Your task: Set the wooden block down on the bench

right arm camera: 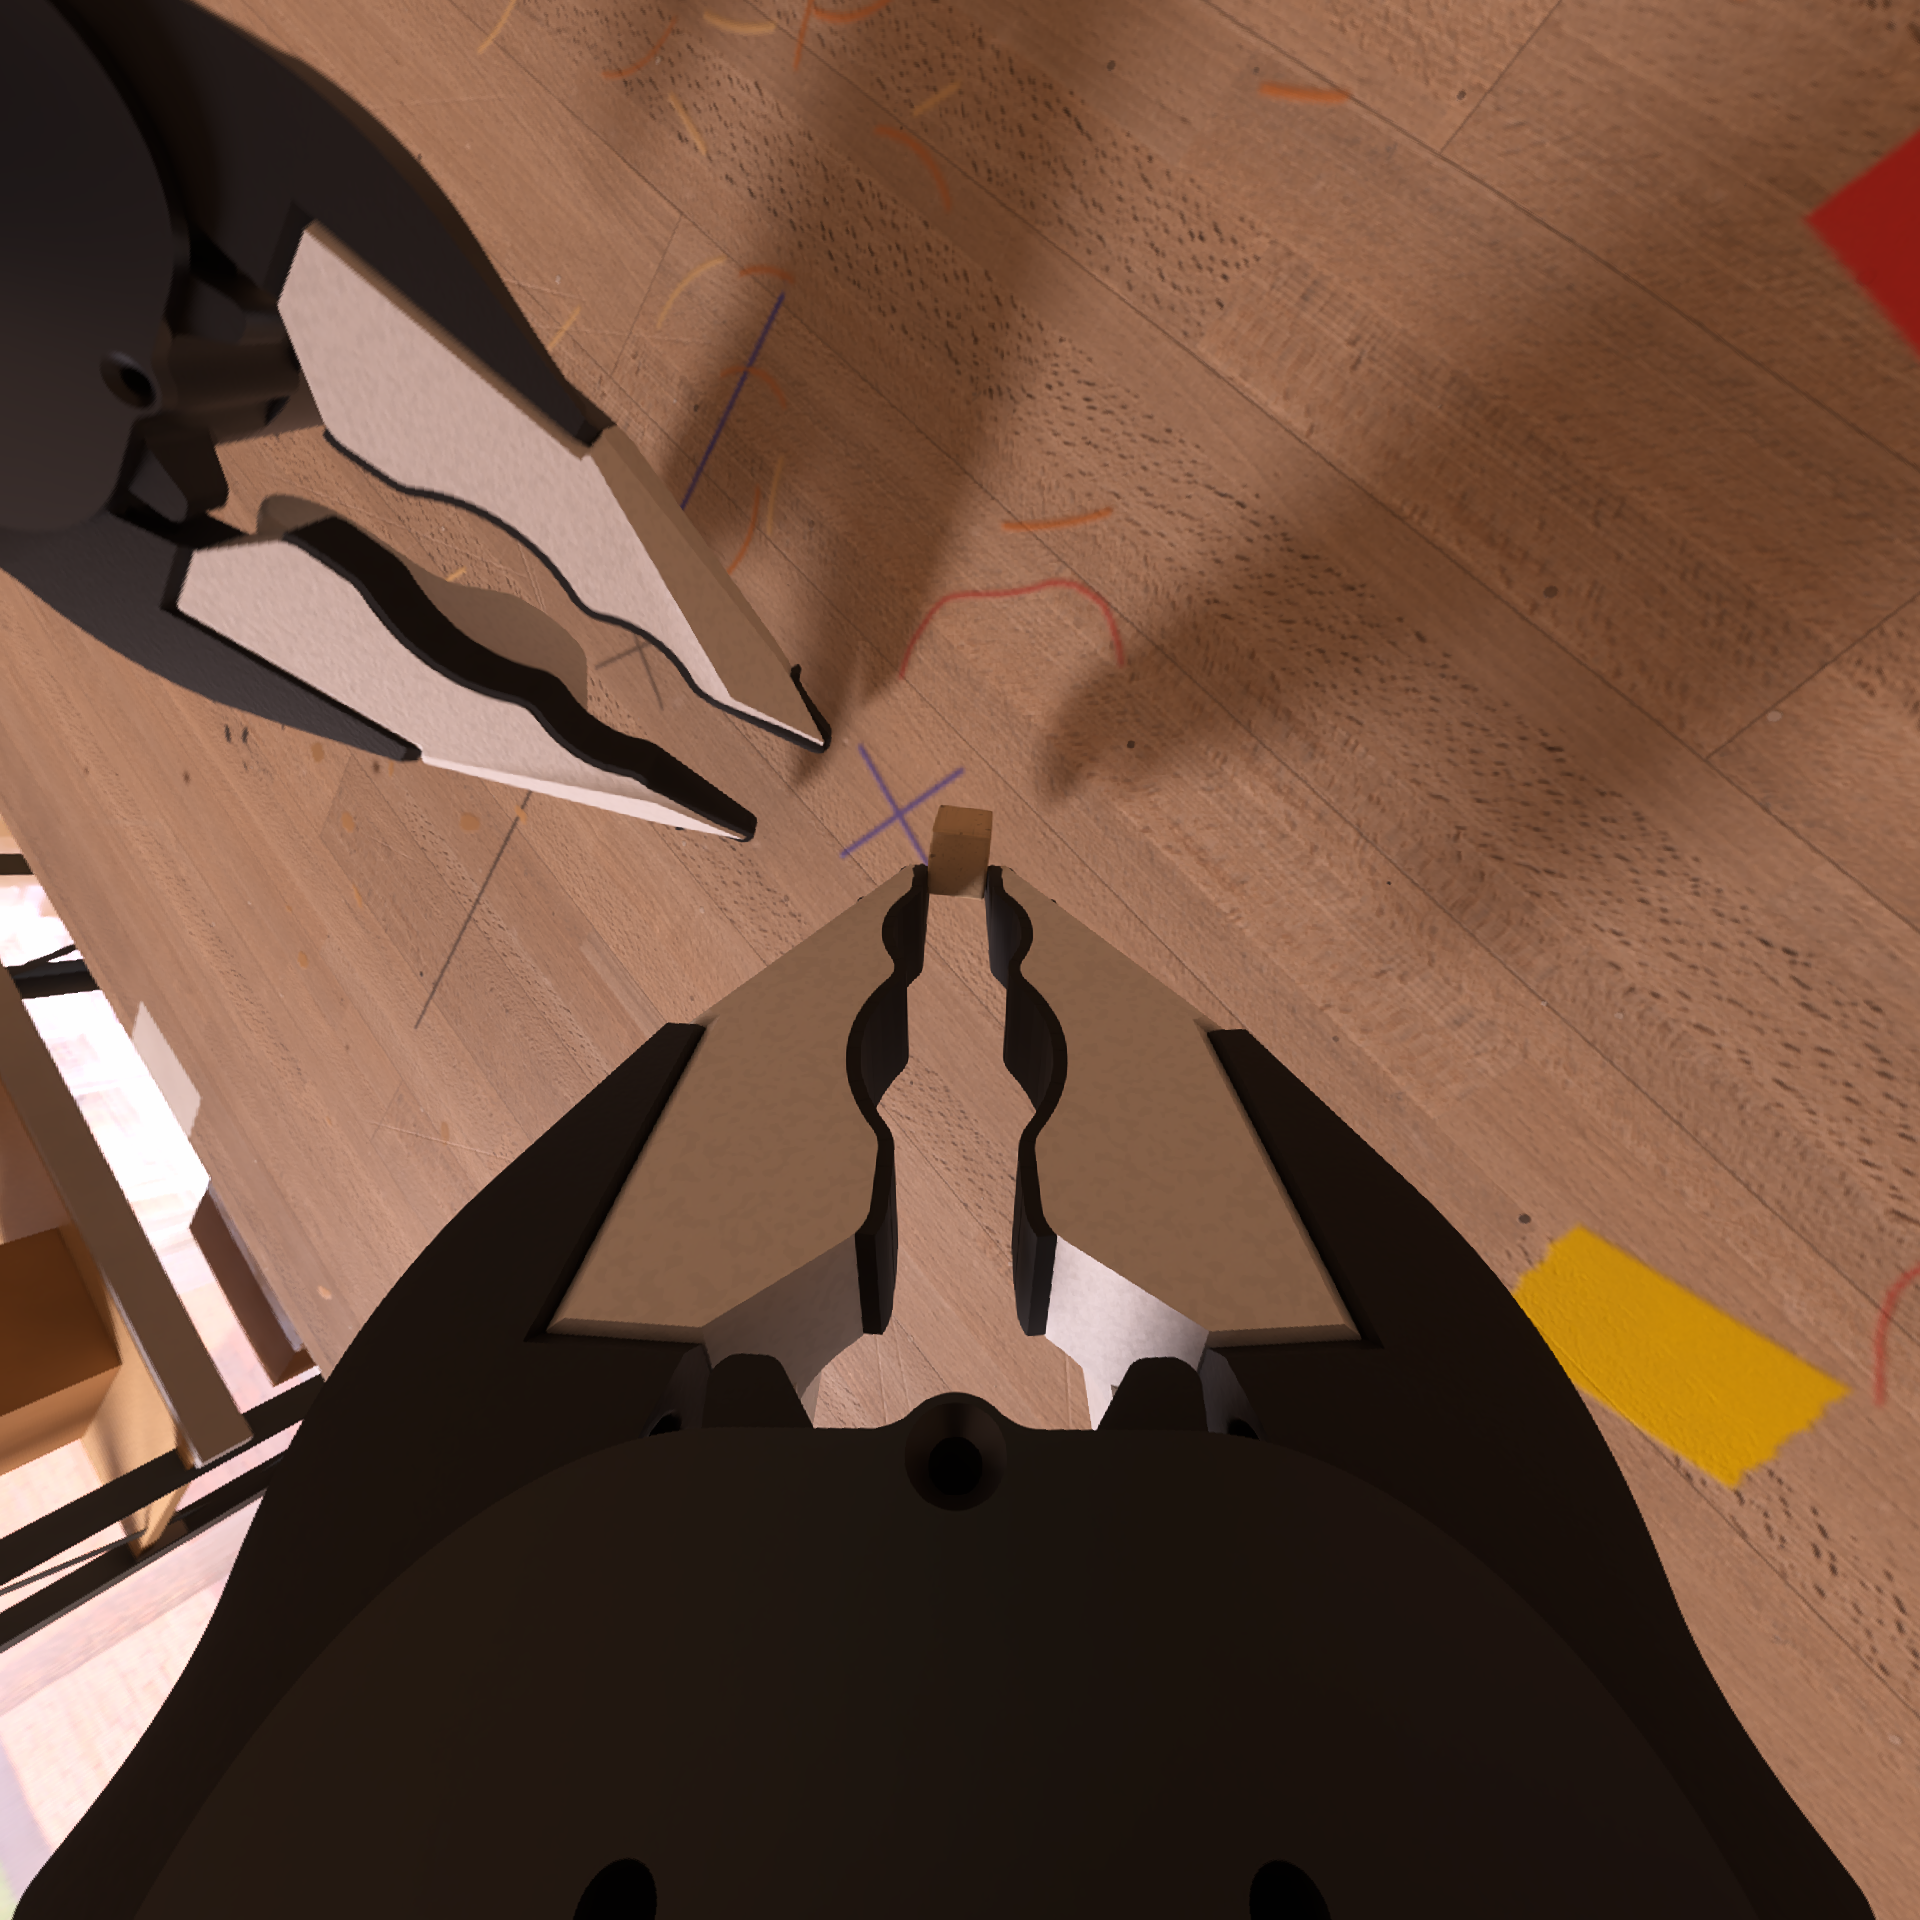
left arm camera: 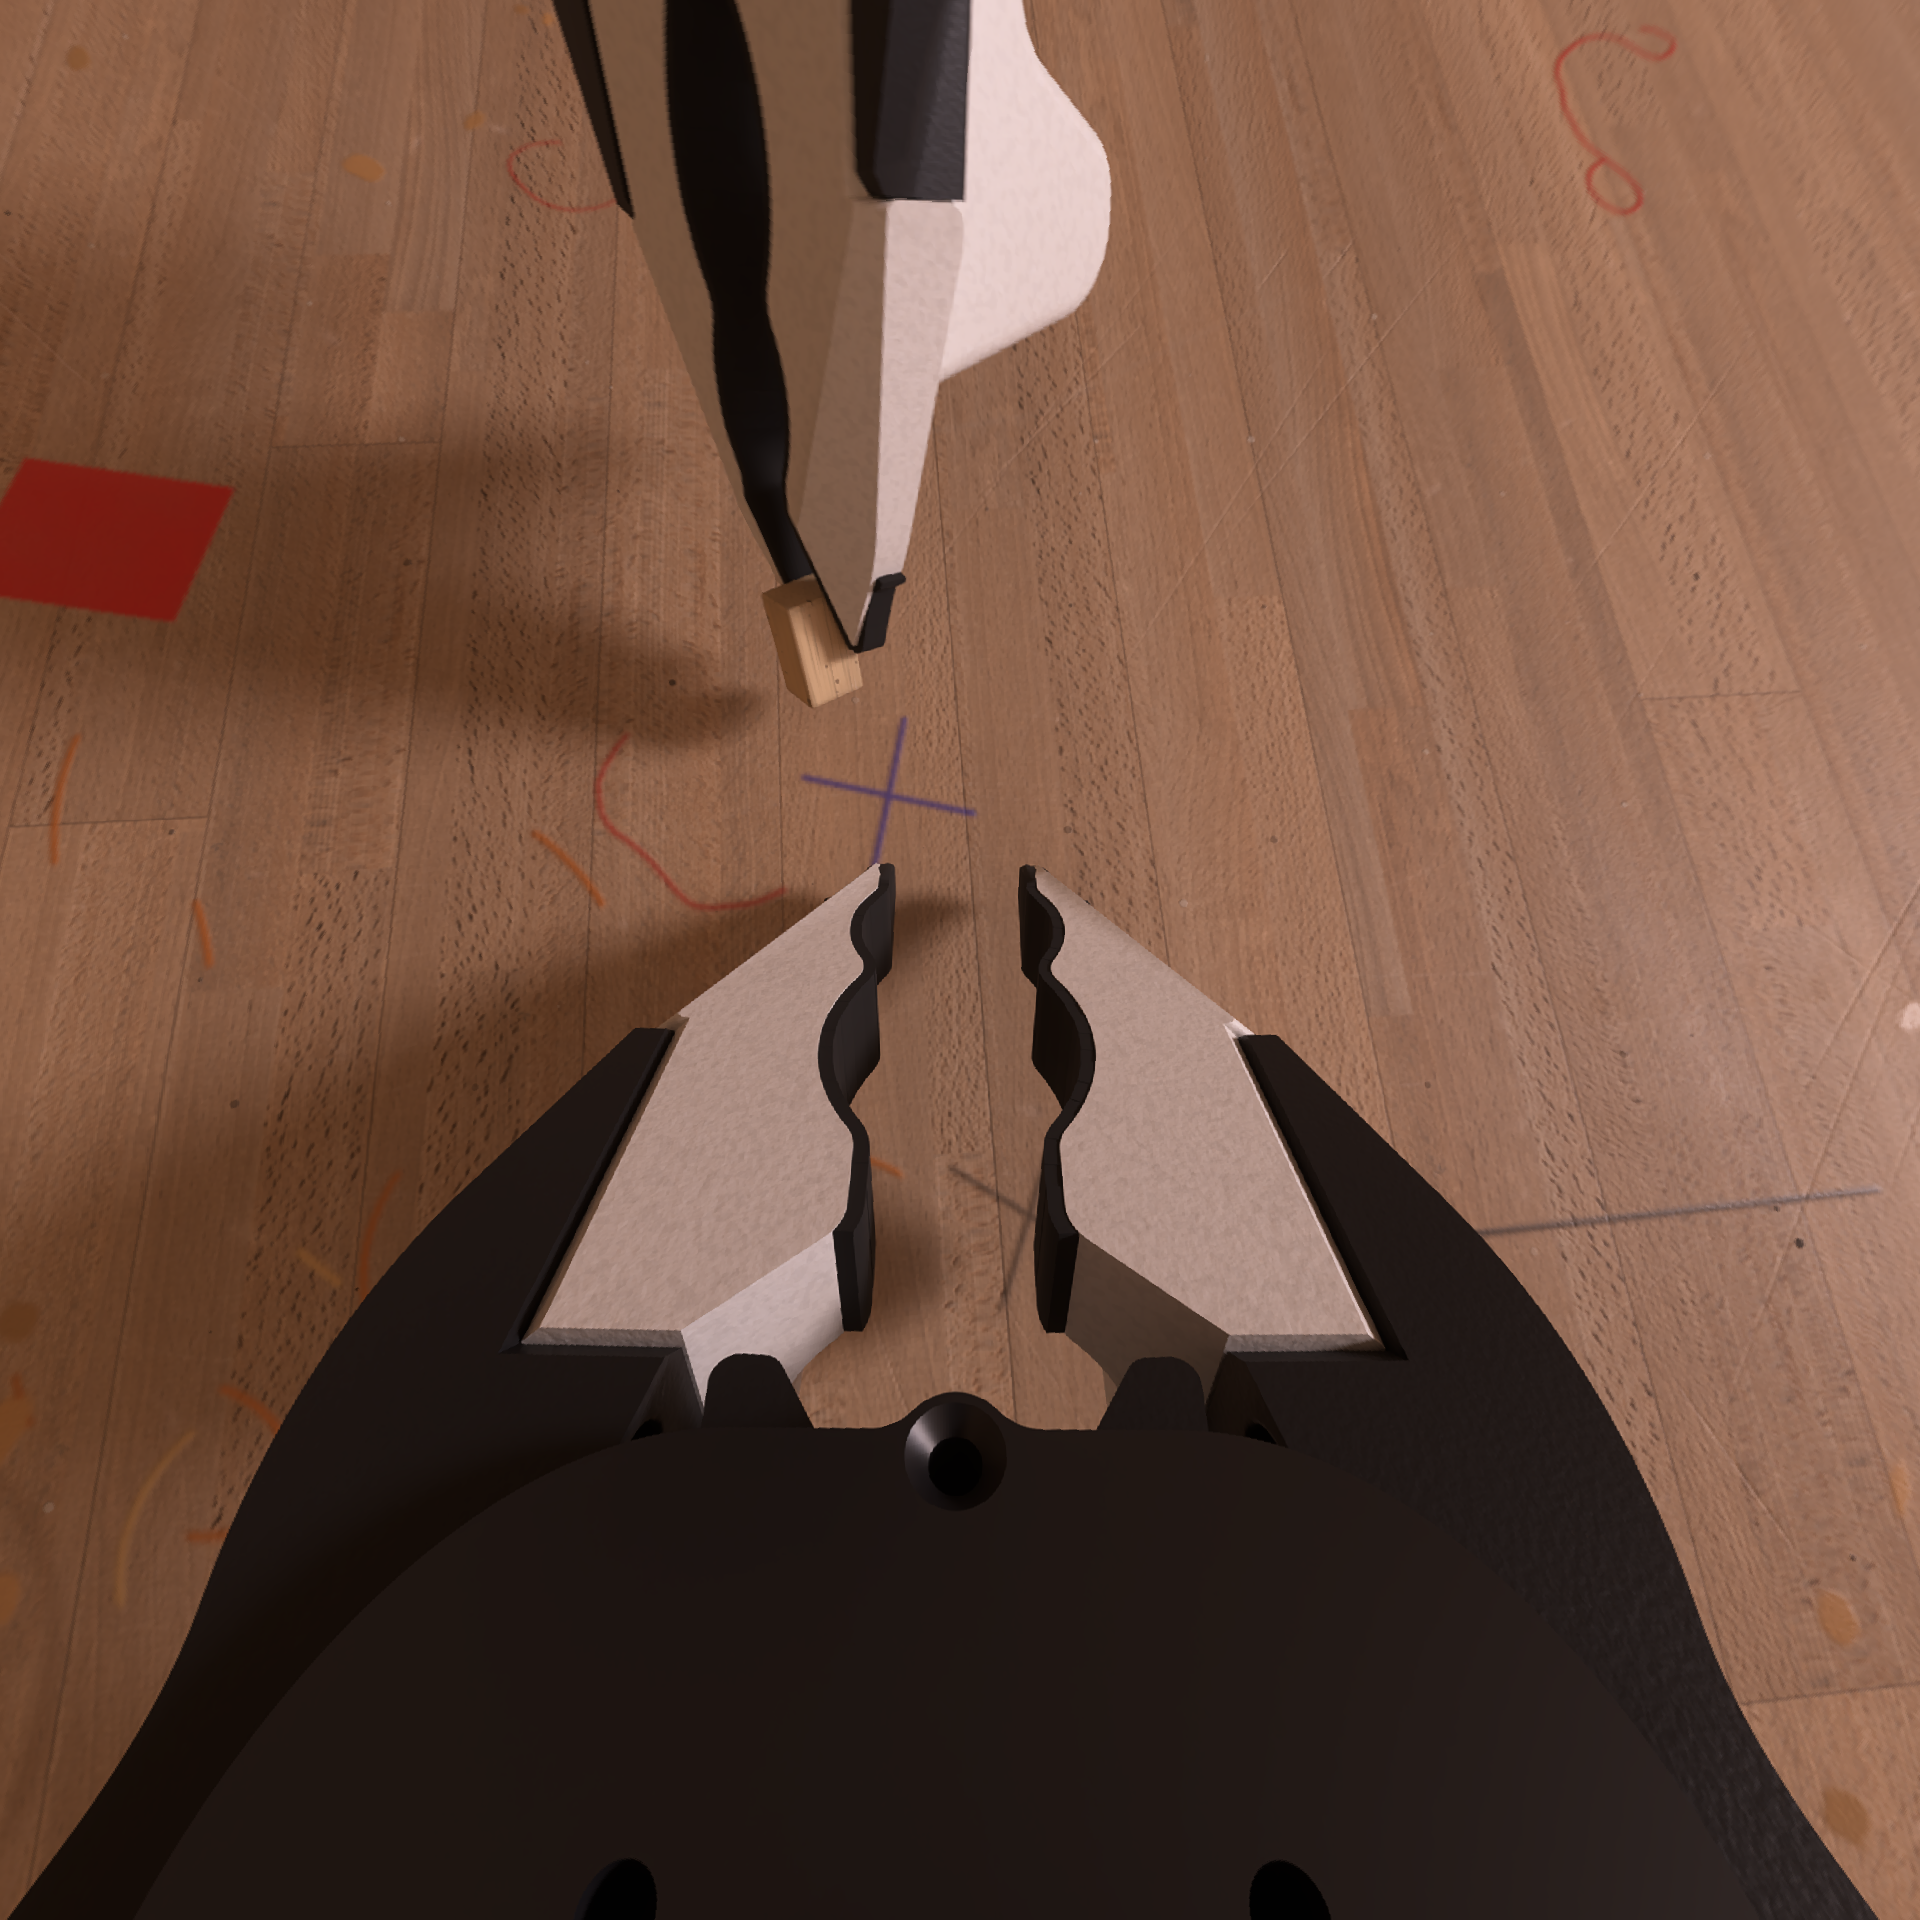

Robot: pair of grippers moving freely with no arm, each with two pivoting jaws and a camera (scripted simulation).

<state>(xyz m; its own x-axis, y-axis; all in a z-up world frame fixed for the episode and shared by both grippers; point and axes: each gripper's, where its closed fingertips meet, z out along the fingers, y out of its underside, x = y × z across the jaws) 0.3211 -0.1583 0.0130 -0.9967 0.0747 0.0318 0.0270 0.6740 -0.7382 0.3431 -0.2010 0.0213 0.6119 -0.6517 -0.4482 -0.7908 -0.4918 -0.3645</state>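
A small pale wooden block [right arm camera: 960,850] is pinched between the tips of my right gripper [right arm camera: 956,883], which is shut on it. In the left wrist view the same block [left arm camera: 816,649] hangs at the tip of the right gripper [left arm camera: 847,623], just above the wooden bench [left arm camera: 1351,727]. A purple cross mark [left arm camera: 886,795] lies on the bench right below and in front of the block; it also shows in the right wrist view [right arm camera: 899,816]. My left gripper [left arm camera: 956,878] is open and empty, its tips just short of the cross. It also shows in the right wrist view [right arm camera: 784,774].
A red square patch [left arm camera: 104,540] lies on the bench to the left, and shows as a red patch [right arm camera: 1870,249] in the right wrist view. A yellow tape strip [right arm camera: 1673,1361] lies at the right. Thin coloured scribbles and pencil lines mark the bench. The bench edge [right arm camera: 187,1091] runs along the left.
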